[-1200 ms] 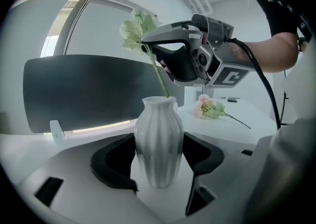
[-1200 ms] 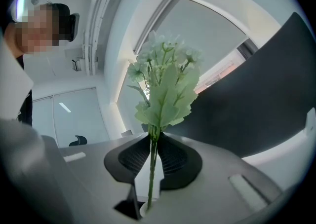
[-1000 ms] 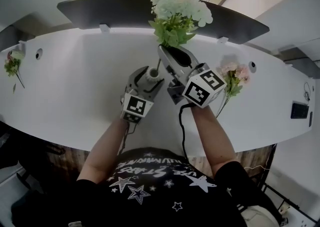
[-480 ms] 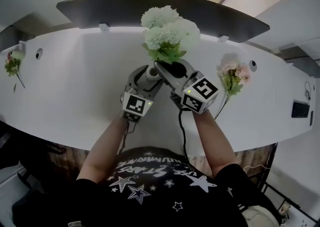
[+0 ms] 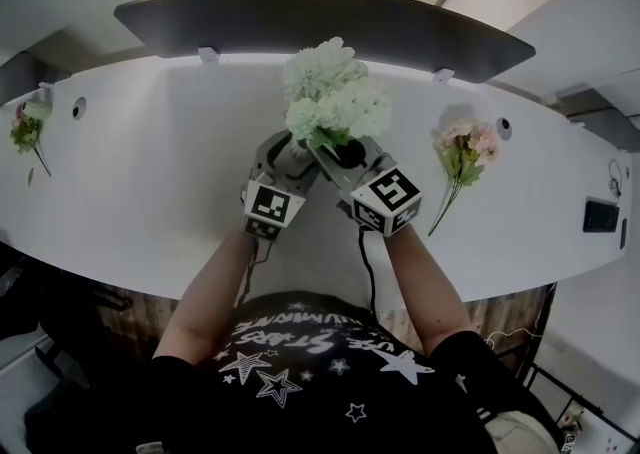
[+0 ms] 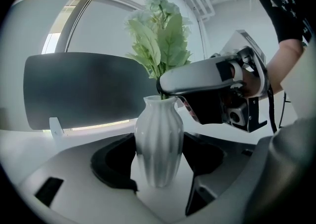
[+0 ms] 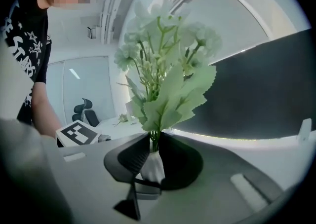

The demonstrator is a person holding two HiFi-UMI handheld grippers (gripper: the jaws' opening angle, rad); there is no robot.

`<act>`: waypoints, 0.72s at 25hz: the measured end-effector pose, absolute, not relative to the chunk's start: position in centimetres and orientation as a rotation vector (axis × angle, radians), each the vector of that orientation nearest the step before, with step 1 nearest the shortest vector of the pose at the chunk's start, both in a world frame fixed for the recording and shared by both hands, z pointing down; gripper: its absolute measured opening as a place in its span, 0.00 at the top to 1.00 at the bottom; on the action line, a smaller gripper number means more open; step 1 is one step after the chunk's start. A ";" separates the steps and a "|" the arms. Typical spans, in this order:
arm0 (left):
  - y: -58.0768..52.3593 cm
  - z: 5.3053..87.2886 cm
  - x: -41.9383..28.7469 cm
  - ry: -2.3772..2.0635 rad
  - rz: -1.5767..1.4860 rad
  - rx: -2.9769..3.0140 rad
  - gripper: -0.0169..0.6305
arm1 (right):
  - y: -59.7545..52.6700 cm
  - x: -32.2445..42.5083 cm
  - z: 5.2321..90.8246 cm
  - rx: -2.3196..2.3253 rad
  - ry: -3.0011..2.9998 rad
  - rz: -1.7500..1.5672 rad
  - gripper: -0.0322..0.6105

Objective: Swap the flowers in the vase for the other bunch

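Note:
A ribbed white vase (image 6: 159, 139) stands on the white table (image 5: 150, 172) between the jaws of my left gripper (image 5: 295, 152), whose dark pads close on its sides. My right gripper (image 5: 335, 154) is shut on the stems of a white and green flower bunch (image 5: 330, 92). It holds them just above the vase's mouth, and the stems reach into the neck. In the right gripper view the stems run down between the pads of the right gripper (image 7: 154, 151), with the vase (image 7: 154, 168) right below. A pink bunch (image 5: 463, 157) lies on the table to the right.
A small bunch of flowers (image 5: 25, 130) lies at the table's far left end. A long dark panel (image 5: 250, 12) stands along the table's back edge. A black device (image 5: 600, 219) sits at the right end, beyond the pink bunch.
My right gripper has come down and to the left with the white bunch, bringing the stems over and into the vase's mouth. The left gripper and the vase have stayed put.

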State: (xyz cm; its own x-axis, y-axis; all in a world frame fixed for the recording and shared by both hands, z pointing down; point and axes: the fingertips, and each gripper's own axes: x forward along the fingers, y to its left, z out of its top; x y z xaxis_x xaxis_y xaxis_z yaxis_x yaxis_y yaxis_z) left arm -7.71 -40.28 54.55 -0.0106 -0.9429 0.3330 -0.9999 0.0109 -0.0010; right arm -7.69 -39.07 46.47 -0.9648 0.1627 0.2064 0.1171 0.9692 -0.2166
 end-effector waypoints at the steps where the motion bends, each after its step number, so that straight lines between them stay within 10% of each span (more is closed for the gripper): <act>1: -40.3 54.6 -7.7 -2.047 0.345 2.025 0.50 | -39.1 -7.6 46.5 -0.203 -2.898 0.293 0.86; 18: -40.3 54.7 -7.7 -2.039 0.329 2.016 0.51 | -39.2 -5.6 47.4 0.009 -2.911 0.420 0.78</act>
State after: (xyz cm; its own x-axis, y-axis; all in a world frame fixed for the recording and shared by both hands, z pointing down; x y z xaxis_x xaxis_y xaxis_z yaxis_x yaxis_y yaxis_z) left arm -7.69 -40.27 54.71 -0.0077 -0.9421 0.3353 -0.9997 0.0146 0.0182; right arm -5.61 -39.20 47.37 -0.9799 0.0228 0.1982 -0.0342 0.9595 -0.2795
